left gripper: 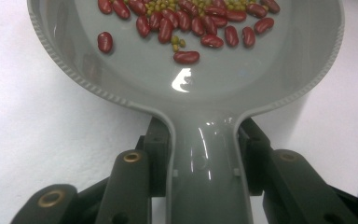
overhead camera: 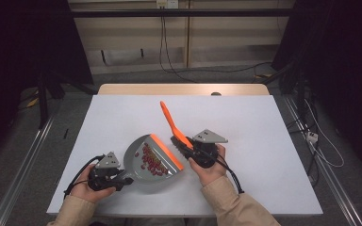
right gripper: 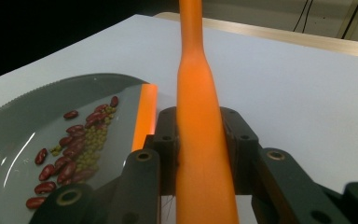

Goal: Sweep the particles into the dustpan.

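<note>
A grey dustpan with an orange lip lies on the white table front centre, holding several red beans and small green ones. My left gripper is shut on the dustpan handle, its jaws pressing both sides. In the left gripper view the dustpan bowl carries the beans at its far end. My right gripper is shut on an orange brush, just right of the pan's lip, with the handle pointing up and away. The right gripper view shows that brush handle between the jaws and the dustpan at left.
The white table top runs wide to the left, right and far side of the tools. A wooden edge lines its back. Cables lie on the floor to the right, and dark stands flank both sides.
</note>
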The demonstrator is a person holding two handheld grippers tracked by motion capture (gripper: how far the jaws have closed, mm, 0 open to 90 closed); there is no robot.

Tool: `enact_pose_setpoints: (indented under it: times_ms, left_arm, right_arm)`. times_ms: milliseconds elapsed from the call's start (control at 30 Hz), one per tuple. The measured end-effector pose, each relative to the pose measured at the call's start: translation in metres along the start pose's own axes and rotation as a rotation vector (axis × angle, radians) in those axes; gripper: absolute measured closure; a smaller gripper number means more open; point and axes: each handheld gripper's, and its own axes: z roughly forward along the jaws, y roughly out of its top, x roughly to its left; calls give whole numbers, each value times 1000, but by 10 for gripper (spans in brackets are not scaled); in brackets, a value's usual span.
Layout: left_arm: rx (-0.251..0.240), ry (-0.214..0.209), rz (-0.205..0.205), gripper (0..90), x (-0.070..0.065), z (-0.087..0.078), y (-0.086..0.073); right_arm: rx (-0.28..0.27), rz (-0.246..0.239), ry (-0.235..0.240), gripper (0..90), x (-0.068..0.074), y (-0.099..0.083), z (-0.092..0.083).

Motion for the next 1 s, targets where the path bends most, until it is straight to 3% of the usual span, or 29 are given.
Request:
enact_pose_setpoints:
  times_ms: [633,1000]
  left_arm:
    - [-45,71,-77,639,10,0,5]
    - [-59,116,-129,640,16,3,6]
  right_arm:
    - [-12,36,-9,711,-24,-2,-13]
    - [-13,31,-29,711,-35,-5,-22]
